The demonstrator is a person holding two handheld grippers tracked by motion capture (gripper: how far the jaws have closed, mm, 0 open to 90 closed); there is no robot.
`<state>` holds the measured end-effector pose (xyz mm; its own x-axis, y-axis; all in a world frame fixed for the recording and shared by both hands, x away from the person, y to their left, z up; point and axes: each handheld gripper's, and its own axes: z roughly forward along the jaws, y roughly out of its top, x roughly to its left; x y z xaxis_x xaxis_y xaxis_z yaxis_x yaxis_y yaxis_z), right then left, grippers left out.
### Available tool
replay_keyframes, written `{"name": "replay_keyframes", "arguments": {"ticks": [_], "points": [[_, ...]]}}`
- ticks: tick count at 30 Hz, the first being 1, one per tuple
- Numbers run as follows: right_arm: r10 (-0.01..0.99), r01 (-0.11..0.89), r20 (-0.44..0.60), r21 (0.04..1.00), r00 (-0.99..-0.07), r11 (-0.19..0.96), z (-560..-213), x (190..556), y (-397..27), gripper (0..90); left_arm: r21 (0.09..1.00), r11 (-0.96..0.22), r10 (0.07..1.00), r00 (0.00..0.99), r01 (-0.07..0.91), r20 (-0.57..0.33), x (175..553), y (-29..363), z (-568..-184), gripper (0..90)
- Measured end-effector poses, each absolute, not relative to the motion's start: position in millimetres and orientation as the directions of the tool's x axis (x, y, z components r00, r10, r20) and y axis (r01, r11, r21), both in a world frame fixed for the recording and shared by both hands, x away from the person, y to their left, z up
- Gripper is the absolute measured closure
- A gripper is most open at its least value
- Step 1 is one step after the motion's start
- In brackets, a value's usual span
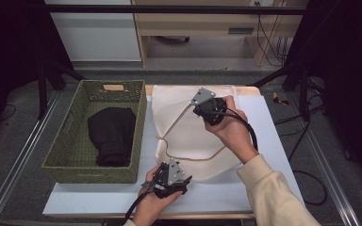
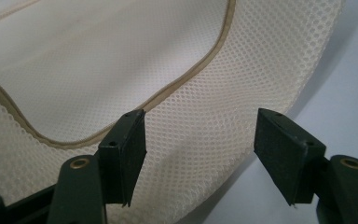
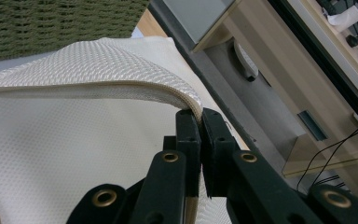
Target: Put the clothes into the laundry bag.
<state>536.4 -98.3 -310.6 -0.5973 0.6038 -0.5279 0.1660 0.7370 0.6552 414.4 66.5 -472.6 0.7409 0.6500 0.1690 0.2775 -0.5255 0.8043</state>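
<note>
There, on the pale tabletop [image 1: 264, 141], lay a cream mesh bag [image 1: 188, 136], rounded in outline, its honeycomb weave soft and its opening bound with a smooth tan trim. The right gripper [image 1: 202, 104] had its fingers [image 3: 189, 135] pressed tight together on that trimmed edge [image 3: 121, 86], lifting the upper layer clear of the layer beneath, so the mouth gaped. The left gripper [image 1: 172, 176] sat at the near edge of the bag, its fingers [image 2: 126, 149] standing partly apart over the mesh, nothing clamped between them; whether the pads touched the cloth could not be told. Left of the bag stood a green woven basket [image 1: 66, 146], rectangular, with a slot handle in its far wall and a folded black cloth [image 1: 112, 134] inside. The basket's right wall ran just beside the bag. Bare tabletop stretched along the near edge and to the right of the bag
</note>
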Motion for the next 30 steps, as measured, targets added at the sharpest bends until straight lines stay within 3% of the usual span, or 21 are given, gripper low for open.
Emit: {"name": "replay_keyframes", "arguments": {"ticks": [8,20,25,30], "points": [[0.625,0.154,-0.471,0.710,-0.622,0.687,-318.6,531.4,-100.8,87.0,0.827,-0.490,0.660,0.738,0.275,0.145,408.8,72.6,-457.3,29.0],[0.631,0.138,-0.424,0.751,-0.650,0.646,-331.9,532.8,-104.0,87.0,0.846,-0.443,0.681,0.725,0.298,0.101,404.7,88.9,-388.1,16.7],[0.627,0.141,-0.409,0.754,-0.663,0.641,-337.1,533.6,-106.4,87.0,0.810,-0.503,0.707,0.682,0.301,0.186,415.8,107.2,-352.9,14.3],[0.635,0.150,-0.392,0.763,-0.666,0.629,-339.8,533.4,-112.5,86.9,0.785,-0.533,0.708,0.675,0.317,0.208,423.8,120.7,-337.8,12.9]]}}
